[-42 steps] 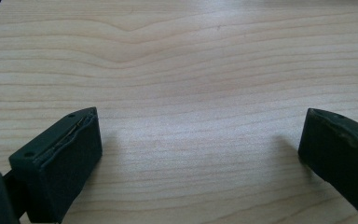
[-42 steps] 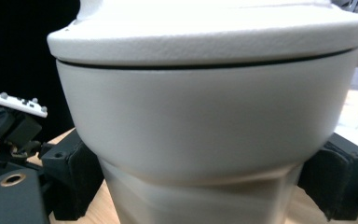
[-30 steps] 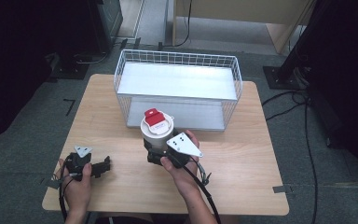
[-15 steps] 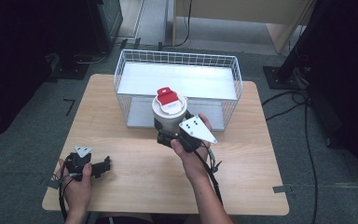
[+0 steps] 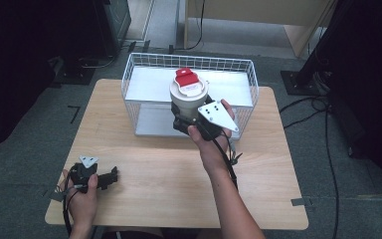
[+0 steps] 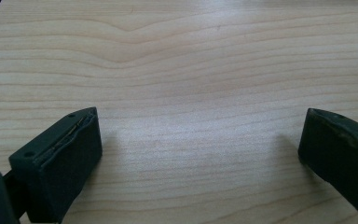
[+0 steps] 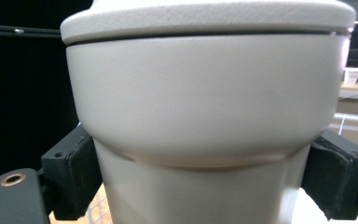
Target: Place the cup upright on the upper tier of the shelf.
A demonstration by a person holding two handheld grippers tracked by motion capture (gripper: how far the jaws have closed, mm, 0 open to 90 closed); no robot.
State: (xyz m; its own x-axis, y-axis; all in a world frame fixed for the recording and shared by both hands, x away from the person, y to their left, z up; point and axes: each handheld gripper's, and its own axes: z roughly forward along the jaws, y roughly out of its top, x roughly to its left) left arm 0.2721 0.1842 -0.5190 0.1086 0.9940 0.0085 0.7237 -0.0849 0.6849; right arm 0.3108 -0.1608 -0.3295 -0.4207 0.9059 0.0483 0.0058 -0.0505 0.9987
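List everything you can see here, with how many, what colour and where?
cup: one, cream with a white lid and red flip tab, held upright above the basket's front edge
wire basket: one, white, at the far side of the table
table: one, light wood, under everything
cables: a few, black, on the grey floor at right
left gripper: one, black with a grey plate on top, fingers apart, low over the table's near left corner
right gripper: one, black with a grey plate, fingers clamped on the cup's sides
hands: two, each holding a gripper
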